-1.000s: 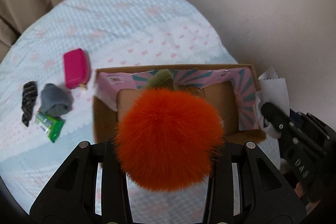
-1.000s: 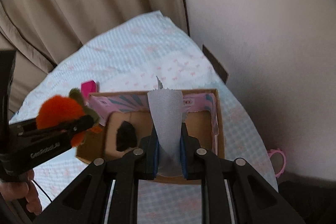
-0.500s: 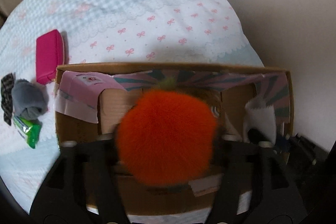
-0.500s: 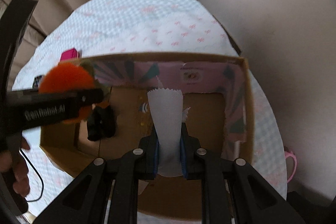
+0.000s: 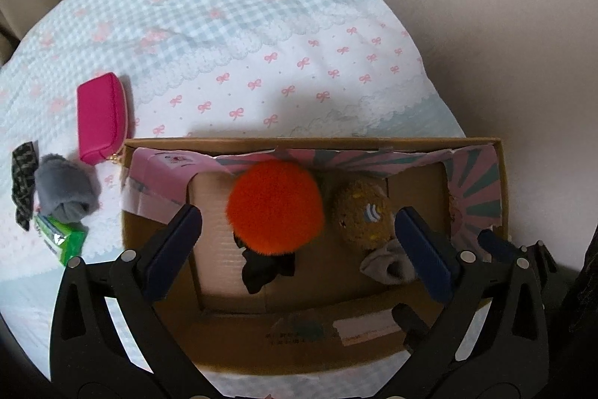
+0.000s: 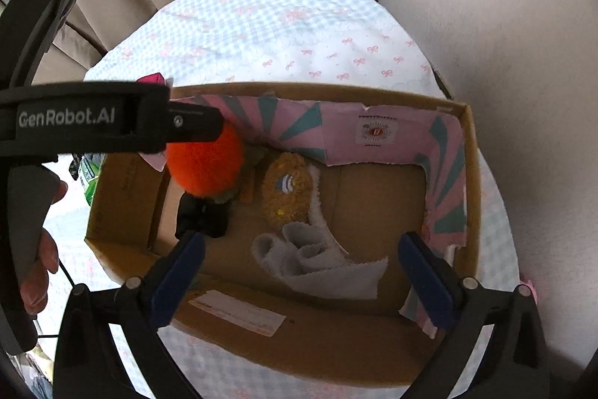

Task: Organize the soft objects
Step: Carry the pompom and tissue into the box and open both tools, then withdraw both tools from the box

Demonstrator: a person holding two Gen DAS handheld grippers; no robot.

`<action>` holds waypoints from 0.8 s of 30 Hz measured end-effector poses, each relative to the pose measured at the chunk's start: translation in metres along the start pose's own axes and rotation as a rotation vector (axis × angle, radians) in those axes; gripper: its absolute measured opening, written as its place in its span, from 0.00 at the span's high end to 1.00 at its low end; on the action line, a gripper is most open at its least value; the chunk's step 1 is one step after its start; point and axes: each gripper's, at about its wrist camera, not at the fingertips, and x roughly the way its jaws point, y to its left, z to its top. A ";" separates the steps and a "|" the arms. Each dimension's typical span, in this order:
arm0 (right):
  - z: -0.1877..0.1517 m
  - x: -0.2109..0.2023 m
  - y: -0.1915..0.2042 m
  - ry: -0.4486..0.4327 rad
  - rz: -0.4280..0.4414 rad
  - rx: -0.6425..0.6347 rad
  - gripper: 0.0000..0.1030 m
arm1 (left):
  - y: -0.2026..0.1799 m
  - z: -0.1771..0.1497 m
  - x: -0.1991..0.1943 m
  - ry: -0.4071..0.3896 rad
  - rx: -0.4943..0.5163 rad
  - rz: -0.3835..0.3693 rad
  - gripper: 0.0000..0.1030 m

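Note:
A cardboard box lined with pink paper stands on the bed. Inside lie a fluffy orange plush, a brown round plush, a black soft item and a white cloth, seen grey in the left wrist view. My left gripper is open above the box, the orange plush lying free between its fingers. My right gripper is open over the white cloth, which rests on the box floor.
Left of the box on the bow-print bedsheet lie a pink pouch, a rolled grey sock, a dark patterned fabric piece and a green packet. Beige wall on the right, curtains behind.
Both grippers moved down over the box and opened. The orange plush dropped from the left gripper into the box; the white cloth dropped from the right gripper onto the box floor.

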 end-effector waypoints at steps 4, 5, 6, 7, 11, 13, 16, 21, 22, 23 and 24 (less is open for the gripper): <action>0.000 -0.015 0.006 -0.027 -0.023 -0.033 0.00 | -0.003 -0.005 -0.020 -0.034 0.011 0.029 0.00; 0.001 -0.018 0.008 -0.029 -0.030 -0.044 0.00 | -0.003 -0.006 -0.026 -0.043 0.012 0.026 0.00; 0.002 -0.023 0.010 -0.034 -0.035 -0.057 0.00 | -0.002 -0.008 -0.031 -0.052 0.013 0.025 0.00; 0.002 -0.030 0.012 -0.044 -0.036 -0.068 0.00 | -0.003 -0.009 -0.037 -0.061 0.013 0.026 0.00; 0.001 -0.061 0.019 -0.094 -0.032 -0.079 0.00 | -0.004 -0.019 -0.073 -0.127 0.016 0.025 0.00; 0.000 -0.078 0.023 -0.117 -0.043 -0.079 0.00 | -0.007 -0.026 -0.092 -0.161 0.023 0.028 0.00; -0.004 -0.105 0.031 -0.153 -0.061 -0.074 0.00 | -0.009 -0.038 -0.119 -0.205 0.026 0.027 0.00; -0.013 -0.152 0.045 -0.227 -0.085 -0.065 0.00 | -0.007 -0.070 -0.178 -0.282 0.022 0.007 0.00; -0.015 -0.162 0.049 -0.242 -0.091 -0.064 0.00 | -0.006 -0.077 -0.188 -0.299 0.023 0.010 0.00; -0.017 -0.171 0.053 -0.255 -0.099 -0.065 0.00 | -0.003 -0.086 -0.205 -0.325 0.026 0.020 0.00; -0.021 -0.184 0.060 -0.266 -0.110 -0.069 0.00 | 0.000 -0.093 -0.216 -0.342 0.028 0.025 0.00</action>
